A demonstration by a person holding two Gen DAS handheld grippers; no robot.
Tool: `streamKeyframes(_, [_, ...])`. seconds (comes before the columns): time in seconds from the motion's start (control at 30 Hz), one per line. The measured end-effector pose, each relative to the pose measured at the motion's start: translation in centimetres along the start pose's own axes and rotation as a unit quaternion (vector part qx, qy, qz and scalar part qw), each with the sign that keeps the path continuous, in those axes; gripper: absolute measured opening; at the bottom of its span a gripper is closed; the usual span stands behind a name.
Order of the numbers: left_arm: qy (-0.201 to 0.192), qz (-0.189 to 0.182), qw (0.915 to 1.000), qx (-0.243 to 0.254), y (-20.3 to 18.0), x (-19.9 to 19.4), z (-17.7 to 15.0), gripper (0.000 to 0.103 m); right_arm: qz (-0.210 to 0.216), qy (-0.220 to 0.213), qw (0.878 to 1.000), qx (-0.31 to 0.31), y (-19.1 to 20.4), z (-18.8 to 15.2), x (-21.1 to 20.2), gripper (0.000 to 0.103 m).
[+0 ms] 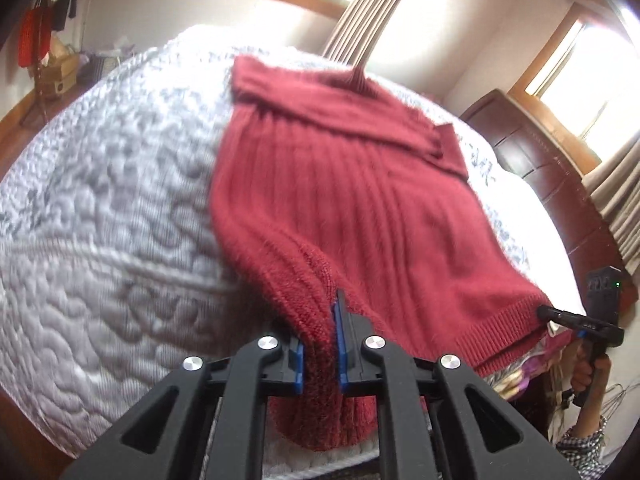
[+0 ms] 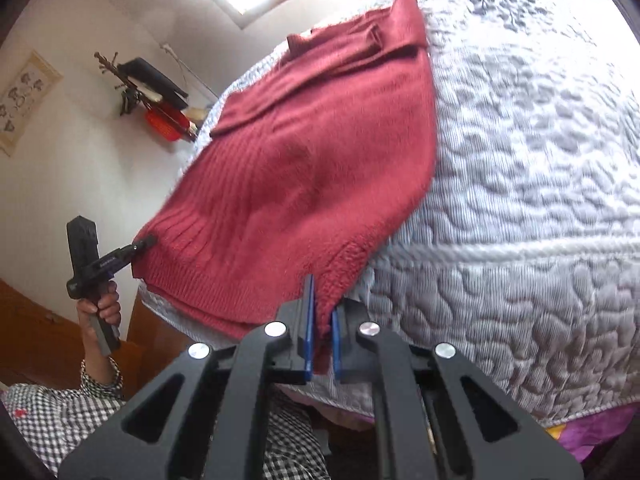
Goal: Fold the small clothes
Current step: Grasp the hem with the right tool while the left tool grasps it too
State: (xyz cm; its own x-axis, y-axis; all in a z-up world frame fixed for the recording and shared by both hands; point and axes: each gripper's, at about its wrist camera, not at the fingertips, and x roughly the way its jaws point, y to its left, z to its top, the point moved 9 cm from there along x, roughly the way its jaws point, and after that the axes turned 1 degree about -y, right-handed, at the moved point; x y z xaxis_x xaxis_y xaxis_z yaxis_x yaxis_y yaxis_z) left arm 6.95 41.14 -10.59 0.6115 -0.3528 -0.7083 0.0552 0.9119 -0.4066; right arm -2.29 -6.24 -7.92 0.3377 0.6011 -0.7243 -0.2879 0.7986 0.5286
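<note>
Sweater (image 1: 344,200) (red) on quilt (image 1: 100,200), hem clamped by left gripper (image 1: 320,344), right gripper (image 2: 322,336).

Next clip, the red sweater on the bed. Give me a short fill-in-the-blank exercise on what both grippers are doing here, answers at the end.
1. The sweater lying on the quilt is ____ in colour.
2. The left gripper is shut on the sweater's ribbed ____.
3. The right gripper grips the same edge at the other ____.
4. The sleeve of the person's shirt has a black-and-white ____ pattern.

Missing words: red; hem; corner; checked
</note>
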Motion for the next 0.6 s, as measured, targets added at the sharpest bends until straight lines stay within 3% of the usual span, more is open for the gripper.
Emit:
streamKeyframes(0.23, [-0.024,-0.005,0.9997,-0.008,-0.3,1.1,4.1,0.011,-0.003,-0.028,1.000,0.013,-0.7,4.1,-0.9,0.006])
streamKeyframes(0.4, [-0.037,-0.002,0.9992,-0.014,0.2,2.5,7.1,0.011,-0.013,-0.034,0.999,0.027,-1.7,8.4,0.2,0.006])
streamKeyframes(0.6, [-0.047,0.000,0.9975,-0.053,2.2,4.7,10.5,0.011,-0.015,-0.031,0.998,0.058,-4.1,14.0,3.2,0.006])
